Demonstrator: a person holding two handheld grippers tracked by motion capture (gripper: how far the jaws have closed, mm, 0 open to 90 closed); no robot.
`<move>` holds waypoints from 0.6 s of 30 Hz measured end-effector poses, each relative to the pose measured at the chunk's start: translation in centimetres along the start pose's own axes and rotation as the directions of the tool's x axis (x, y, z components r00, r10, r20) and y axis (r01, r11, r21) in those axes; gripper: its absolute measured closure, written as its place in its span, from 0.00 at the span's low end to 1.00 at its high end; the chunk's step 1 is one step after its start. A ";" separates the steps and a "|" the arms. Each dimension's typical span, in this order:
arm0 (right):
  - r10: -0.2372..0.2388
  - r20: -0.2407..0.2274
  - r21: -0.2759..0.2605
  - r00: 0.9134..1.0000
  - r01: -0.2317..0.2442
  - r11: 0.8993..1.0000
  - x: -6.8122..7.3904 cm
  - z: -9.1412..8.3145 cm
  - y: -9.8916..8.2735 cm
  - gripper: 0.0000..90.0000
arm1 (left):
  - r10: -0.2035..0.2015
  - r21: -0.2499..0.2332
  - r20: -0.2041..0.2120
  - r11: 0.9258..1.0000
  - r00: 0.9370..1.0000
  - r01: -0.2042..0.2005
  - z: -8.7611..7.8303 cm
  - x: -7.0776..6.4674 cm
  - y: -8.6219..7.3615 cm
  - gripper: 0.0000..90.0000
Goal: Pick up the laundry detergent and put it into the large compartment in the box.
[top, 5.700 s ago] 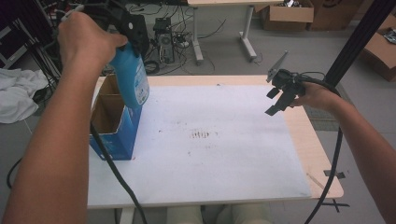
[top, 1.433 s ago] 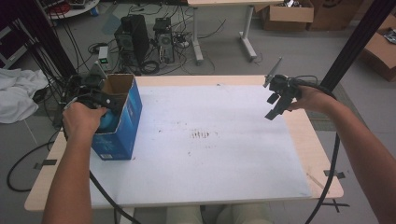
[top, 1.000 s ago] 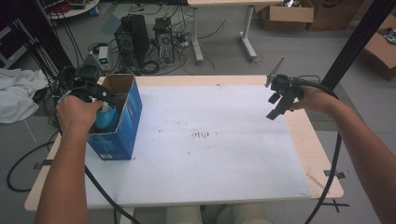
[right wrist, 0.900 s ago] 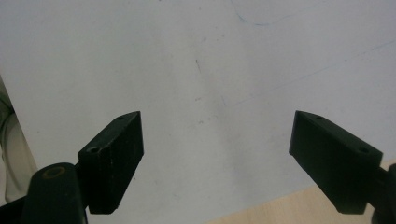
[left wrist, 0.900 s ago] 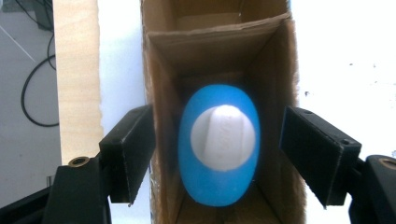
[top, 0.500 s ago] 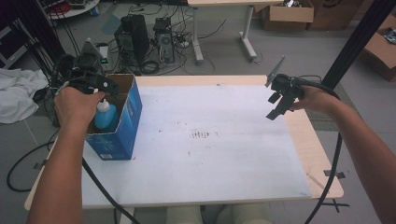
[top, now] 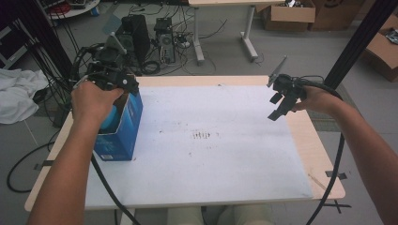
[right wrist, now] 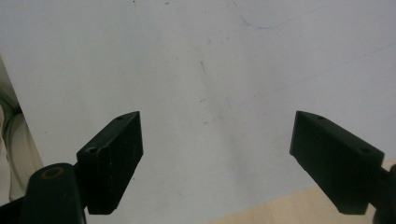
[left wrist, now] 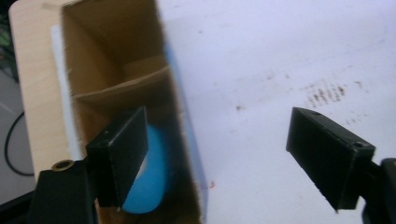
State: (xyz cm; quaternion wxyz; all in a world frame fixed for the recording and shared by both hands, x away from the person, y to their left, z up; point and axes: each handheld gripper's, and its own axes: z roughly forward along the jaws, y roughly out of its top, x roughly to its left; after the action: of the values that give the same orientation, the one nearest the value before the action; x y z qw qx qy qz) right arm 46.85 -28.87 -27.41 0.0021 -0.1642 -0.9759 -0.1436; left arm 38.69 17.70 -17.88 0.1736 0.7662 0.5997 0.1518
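Note:
A blue carton (top: 123, 136) stands open-topped at the table's left edge. A light blue bottle (top: 109, 121) sits inside it, its rounded end (left wrist: 152, 182) seen beside a cardboard divider (left wrist: 122, 86). My left gripper (top: 126, 86) hovers just above the carton's mouth. In the left gripper view its jaws (left wrist: 219, 135) have just been opening and stand wide, with nothing between them; the bottle lies below the left one. My right gripper (top: 279, 106) hangs open over the white mat's right side, and bare mat lies between its jaws (right wrist: 217, 135).
A white mat (top: 211, 150) covers most of the wooden table (top: 319, 154). On the floor beyond are computer towers (top: 136, 37) with cables, a white cloth (top: 16, 93) at left and cardboard boxes (top: 291, 11). A black post (top: 356, 42) rises at right.
The left gripper lowered the blue bottle into the carton, let it go, and has lifted up and away toward the far side. The right gripper has stayed in place.

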 end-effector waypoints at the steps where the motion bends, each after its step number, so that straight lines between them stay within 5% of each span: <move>1: -0.001 0.000 0.001 1.000 0.001 1.000 0.0 0.0 0.0 0.19 | 0.025 -0.002 0.005 1.000 1.000 -0.025 0.0 -0.6 0.1 0.23; 6: 0.000 0.002 -0.005 1.000 0.000 1.000 0.1 -0.1 0.0 0.19 | 0.103 -0.001 0.022 0.995 0.994 -0.103 0.2 -2.5 0.4 0.22; 11: 0.003 0.000 -0.004 1.000 -0.003 1.000 0.1 -0.1 -0.1 0.19 | 0.180 -0.003 0.045 0.984 0.983 -0.180 0.6 -4.2 0.7 0.23; 18: 0.001 -0.003 -0.005 1.000 -0.001 1.000 0.1 0.2 -0.3 0.19 | 0.311 -0.031 0.059 0.950 0.949 -0.309 1.0 -6.6 1.2 0.22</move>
State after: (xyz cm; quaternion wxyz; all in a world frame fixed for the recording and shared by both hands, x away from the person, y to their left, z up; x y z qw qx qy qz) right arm 46.69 -29.05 -27.62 0.0030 -0.1644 -0.9755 -0.1461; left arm 38.59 10.92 -18.36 0.1749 0.8534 0.4645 0.1594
